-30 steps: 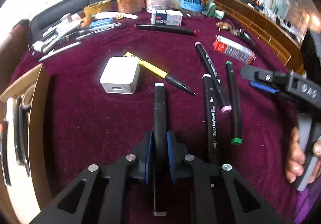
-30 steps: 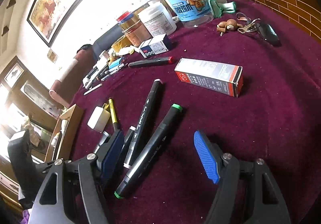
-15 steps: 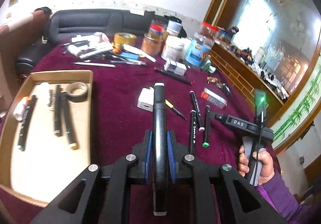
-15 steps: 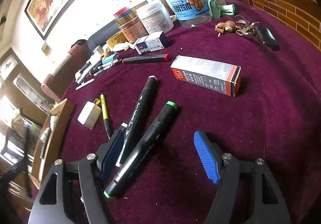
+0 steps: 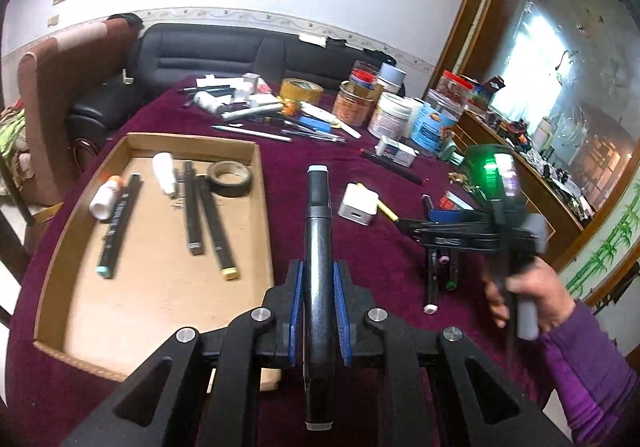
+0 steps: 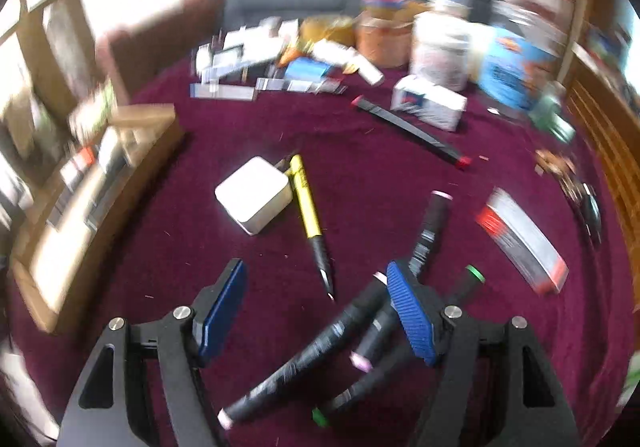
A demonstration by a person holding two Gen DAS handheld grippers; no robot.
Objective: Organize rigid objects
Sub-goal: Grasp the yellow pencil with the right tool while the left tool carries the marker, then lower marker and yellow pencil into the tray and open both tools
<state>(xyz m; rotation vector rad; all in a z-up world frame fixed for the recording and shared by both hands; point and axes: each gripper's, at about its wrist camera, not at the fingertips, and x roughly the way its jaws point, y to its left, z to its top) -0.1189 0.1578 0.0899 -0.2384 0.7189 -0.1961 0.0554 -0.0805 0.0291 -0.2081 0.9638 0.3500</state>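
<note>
My left gripper (image 5: 319, 299) is shut on a black marker (image 5: 317, 247) with a pale cap and holds it high above the maroon table, right of the cardboard tray (image 5: 256, 215). The tray holds several markers (image 5: 116, 225), a white bottle (image 5: 165, 175) and a tape roll (image 5: 231, 178). My right gripper (image 6: 316, 311) is open and empty, low over three black markers (image 6: 320, 347) on the cloth. It also shows in the left wrist view (image 5: 440, 231), held by a hand.
A white charger block (image 6: 253, 199) and a yellow pen (image 6: 308, 215) lie mid-table. A red-and-grey box (image 6: 524, 243), a red-capped marker (image 6: 412, 131), keys (image 6: 576, 187), jars (image 5: 390, 115) and scattered stationery (image 5: 256, 111) crowd the far side.
My left gripper has lifted the black marker well up off the table and back, bringing the tray into view. My right gripper has swung left over the three markers; its view is blurred.
</note>
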